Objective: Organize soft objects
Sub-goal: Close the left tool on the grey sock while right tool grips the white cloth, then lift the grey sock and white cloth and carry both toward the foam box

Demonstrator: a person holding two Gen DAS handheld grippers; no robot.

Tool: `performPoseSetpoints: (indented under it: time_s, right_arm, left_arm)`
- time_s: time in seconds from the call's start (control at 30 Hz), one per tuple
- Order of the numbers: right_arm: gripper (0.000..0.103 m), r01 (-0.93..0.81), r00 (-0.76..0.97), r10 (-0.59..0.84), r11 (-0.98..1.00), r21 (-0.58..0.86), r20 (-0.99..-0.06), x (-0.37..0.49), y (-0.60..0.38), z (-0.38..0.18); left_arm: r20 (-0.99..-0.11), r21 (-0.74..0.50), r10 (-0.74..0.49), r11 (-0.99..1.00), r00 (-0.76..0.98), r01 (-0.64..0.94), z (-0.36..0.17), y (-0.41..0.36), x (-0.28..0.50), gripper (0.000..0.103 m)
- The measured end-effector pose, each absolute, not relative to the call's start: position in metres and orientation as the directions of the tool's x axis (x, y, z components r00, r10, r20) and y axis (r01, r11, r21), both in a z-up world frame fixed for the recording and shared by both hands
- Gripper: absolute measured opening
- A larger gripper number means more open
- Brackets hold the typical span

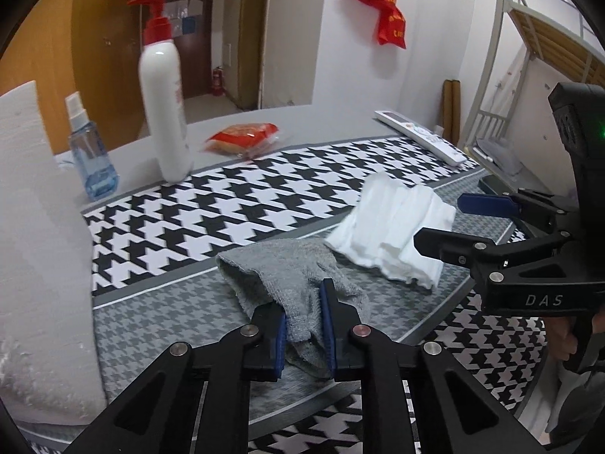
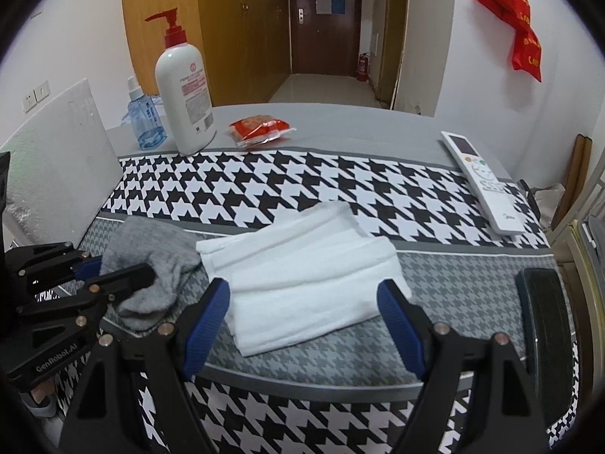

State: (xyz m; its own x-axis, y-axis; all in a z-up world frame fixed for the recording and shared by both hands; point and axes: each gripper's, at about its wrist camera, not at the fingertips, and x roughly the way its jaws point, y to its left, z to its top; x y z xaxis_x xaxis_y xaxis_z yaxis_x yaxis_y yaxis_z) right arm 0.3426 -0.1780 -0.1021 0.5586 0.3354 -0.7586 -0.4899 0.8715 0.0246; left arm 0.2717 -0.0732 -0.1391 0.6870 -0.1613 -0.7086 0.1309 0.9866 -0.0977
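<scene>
We see the left tool [image 1: 304, 325] low centre in the left wrist view, pinching a grey cloth [image 1: 287, 280] between its blue pads. Right wrist view shows that same grip only sideways at left edge, half hidden. Right tool [image 2: 302, 325] stands spread, astride the near end of a folded white towel [image 2: 302, 268]; pads off the fabric. Both cloths lie just beside each other on the counter [image 2: 340, 412], on its grey-checked band. Only the right view shows the remote [image 2: 480, 181] whole, near the right edge. Pump bottle [image 2: 185, 94] and spray bottle [image 2: 145, 121] stand upper left, well apart; the bold-checked middle band lies open.
</scene>
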Motion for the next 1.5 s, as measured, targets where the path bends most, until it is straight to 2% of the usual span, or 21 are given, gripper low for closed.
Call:
performPoseSetpoints:
  time_s: [0.67,1.03,1.07,1.17,1.23,1.43,1.5]
  right_arm:
    - [0.084,-0.502,0.478,0.313,0.864,0.038,-0.821,0.36,-0.166,-0.126]
    - [0.082,-0.506,0.489,0.289,0.863,0.003,-0.823,0.359,-0.163,-0.128]
    - [0.08,-0.506,0.489,0.289,0.862,0.002,-0.823,0.359,-0.162,-0.128]
    - [0.065,-0.508,0.489,0.288,0.861,-0.001,-0.823,0.358,-0.162,-0.126]
    - [0.051,-0.513,0.489,0.29,0.858,-0.003,-0.822,0.356,-0.162,-0.124]
    - [0.019,-0.514,0.485,0.305,0.858,0.015,-0.82,0.353,-0.162,-0.123]
    - [0.012,-0.485,0.485,0.314,0.873,0.047,-0.816,0.354,-0.168,-0.122]
  left_arm:
    - [-0.69,-0.118,-0.146,0.989,0.709,0.089,-0.134,-0.06,0.268,0.017]
    - [-0.688,-0.118,-0.146,0.989,0.711,0.088,-0.133,-0.06,0.268,0.017]
    - [-0.687,-0.119,-0.147,0.989,0.712,0.089,-0.133,-0.06,0.268,0.017]
    - [-0.685,-0.116,-0.147,0.989,0.714,0.092,-0.133,-0.061,0.267,0.017]
    - [-0.681,-0.117,-0.15,0.989,0.717,0.095,-0.132,-0.061,0.267,0.017]
    - [-0.671,-0.114,-0.15,0.989,0.726,0.099,-0.129,-0.061,0.264,0.017]
    - [-0.667,-0.115,-0.152,0.988,0.729,0.102,-0.128,-0.061,0.263,0.017]
